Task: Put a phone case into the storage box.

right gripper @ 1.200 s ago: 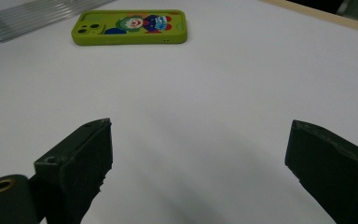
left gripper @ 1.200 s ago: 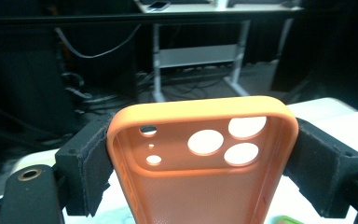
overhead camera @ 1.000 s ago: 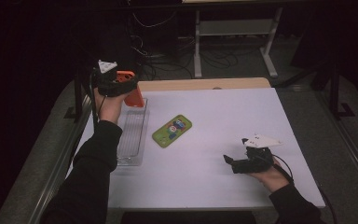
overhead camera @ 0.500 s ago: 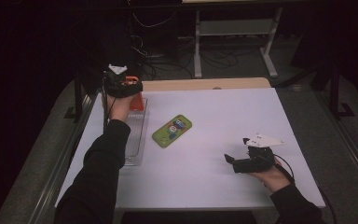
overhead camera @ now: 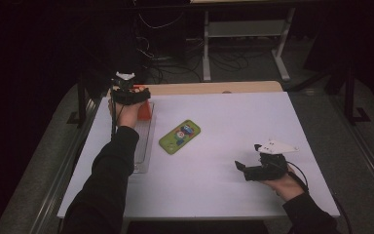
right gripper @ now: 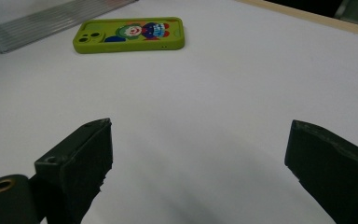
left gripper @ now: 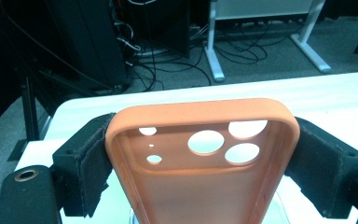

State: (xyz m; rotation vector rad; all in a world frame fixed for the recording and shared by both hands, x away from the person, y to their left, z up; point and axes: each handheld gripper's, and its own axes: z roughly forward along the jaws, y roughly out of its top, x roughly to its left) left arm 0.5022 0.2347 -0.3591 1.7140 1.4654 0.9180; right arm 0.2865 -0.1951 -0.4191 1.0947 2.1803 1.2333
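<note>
High view: left gripper holds orange phone case over clear tray at the worktop's far-left.

Left gripper view: fingers clamp the case's long edges, camera-hole end pointing away.

Right gripper view: right gripper fingers spread wide, holding nothing; green phone case lies well ahead.

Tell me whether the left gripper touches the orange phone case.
Touching. In the left gripper view, both pads of the left gripper press the sides of the orange phone case.

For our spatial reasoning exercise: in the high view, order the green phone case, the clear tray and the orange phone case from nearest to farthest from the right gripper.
1. green phone case, mid-table, left of the right gripper.
2. clear tray, along the table's left side.
3. orange phone case, far left, clamped in the left gripper.
</note>
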